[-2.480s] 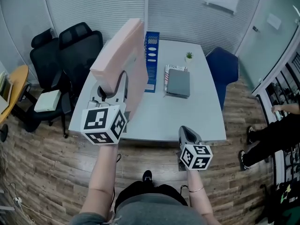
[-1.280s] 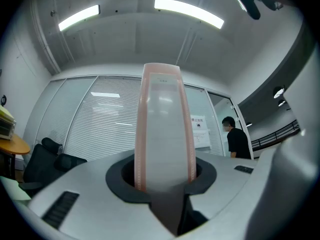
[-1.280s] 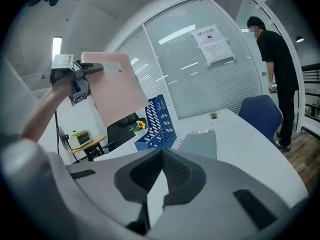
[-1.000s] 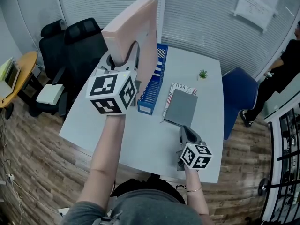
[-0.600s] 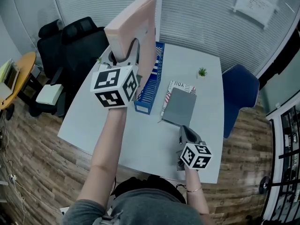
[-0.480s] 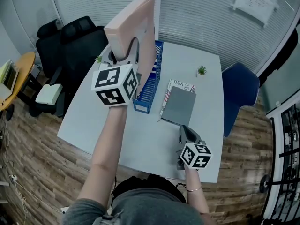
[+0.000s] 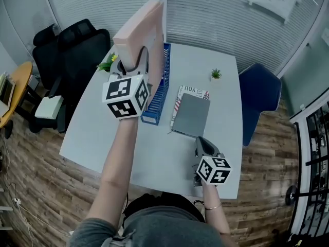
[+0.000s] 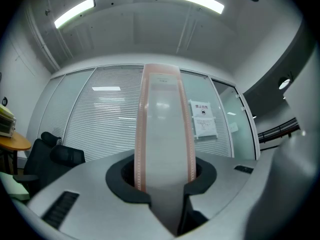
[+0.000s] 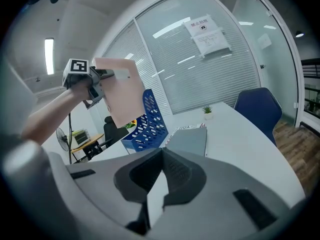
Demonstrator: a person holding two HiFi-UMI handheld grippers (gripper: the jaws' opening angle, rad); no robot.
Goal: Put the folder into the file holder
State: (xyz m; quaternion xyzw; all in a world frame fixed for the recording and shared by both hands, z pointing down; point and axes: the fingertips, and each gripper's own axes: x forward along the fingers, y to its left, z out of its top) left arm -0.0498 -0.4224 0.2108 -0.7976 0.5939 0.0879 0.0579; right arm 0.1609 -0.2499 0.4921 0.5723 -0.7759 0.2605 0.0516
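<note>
My left gripper [image 7: 134, 66] is shut on the lower edge of a pink folder [image 7: 144, 32] and holds it upright in the air. The folder hangs over the left side of the blue slotted file holder [image 7: 154, 104], which stands on the white table [image 7: 97, 138]. In the left gripper view the folder [image 8: 162, 124] runs straight up between the jaws of the left gripper [image 8: 165, 171]. The right gripper view shows the folder [image 9: 117, 91] above the file holder [image 9: 147, 121]. My right gripper [image 7: 203, 147] rests low over the table's near right edge, shut with nothing in it [image 9: 161, 151].
A grey notebook [image 7: 191, 115] lies on a magazine right of the holder. A small potted plant [image 7: 216, 74] stands at the table's far side, a yellow-flowered plant [image 7: 108, 63] at the far left. Black office chairs [image 7: 67, 50] stand left, a blue chair [image 7: 259, 96] right.
My left gripper has carried the folder from the table's near left side up and forward to the file holder. In the last half second it barely shifts. The right gripper has stayed put.
</note>
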